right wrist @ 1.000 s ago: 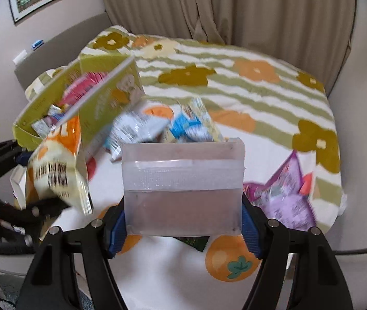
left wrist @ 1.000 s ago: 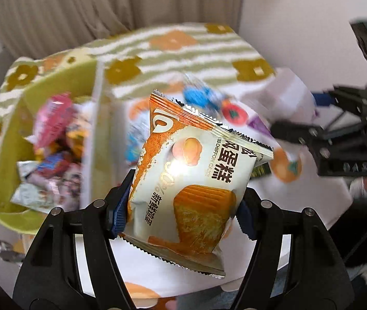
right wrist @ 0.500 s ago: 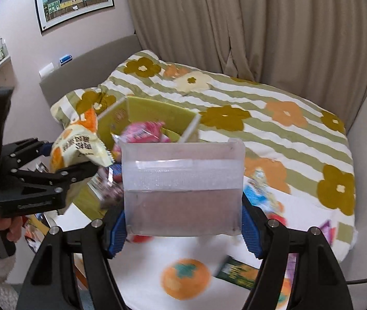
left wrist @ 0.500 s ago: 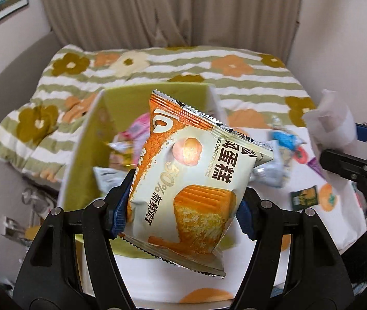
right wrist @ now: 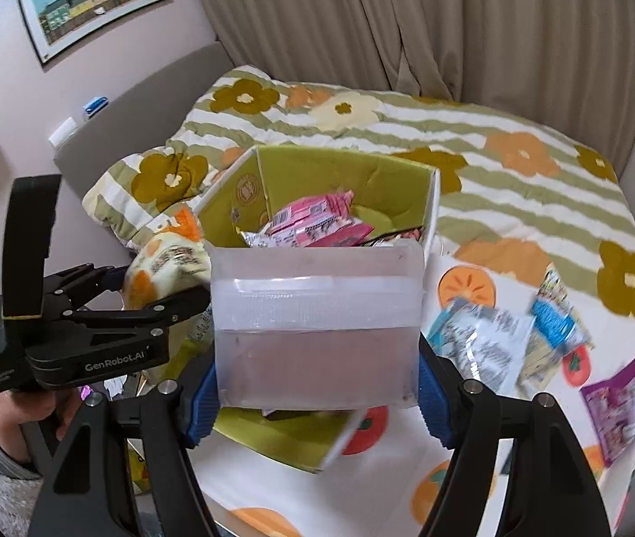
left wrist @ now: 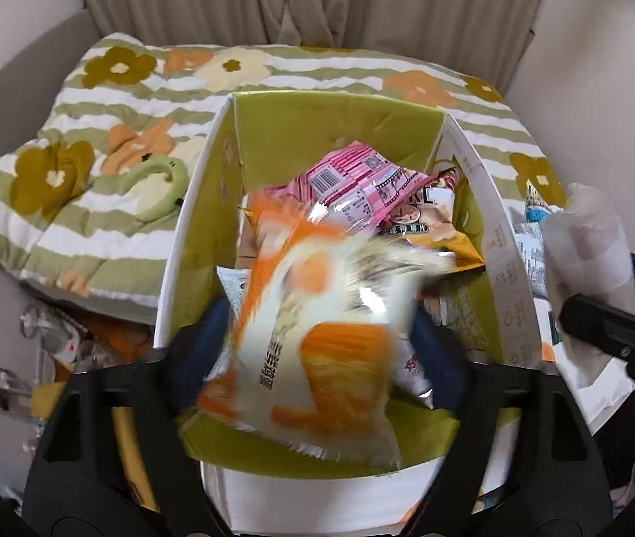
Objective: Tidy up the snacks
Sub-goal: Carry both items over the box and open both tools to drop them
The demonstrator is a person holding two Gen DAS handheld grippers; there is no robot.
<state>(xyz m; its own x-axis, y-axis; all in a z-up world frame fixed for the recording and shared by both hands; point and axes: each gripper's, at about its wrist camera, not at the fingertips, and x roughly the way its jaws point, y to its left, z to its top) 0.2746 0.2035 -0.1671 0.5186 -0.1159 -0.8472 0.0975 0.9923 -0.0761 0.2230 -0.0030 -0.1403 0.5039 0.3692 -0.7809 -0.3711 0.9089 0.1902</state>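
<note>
Cake packet (left wrist: 317, 335) motion-blurred, print unreadable; hides box (left wrist: 335, 134) contents.

Left gripper (left wrist: 317, 349) has its fingers spread wide, the blurred cake pack (left wrist: 313, 335) loose between them. Right gripper (right wrist: 317, 385) is clamped level on a frosted pouch (right wrist: 317, 326), beside the left, fingers pointing forward.

**Materials and Finishes**

Cake pack (left wrist: 317, 335): glossy plastic film. Pouch (right wrist: 317, 326): frosted, matt translucent plastic. Box (left wrist: 339, 134): smooth cardboard, green inside, white outside. Left tool (right wrist: 93, 335): matt black plastic. Quilt (left wrist: 93, 134): soft stitched cloth. Curtain (right wrist: 406, 22): matt pleated cloth.
</note>
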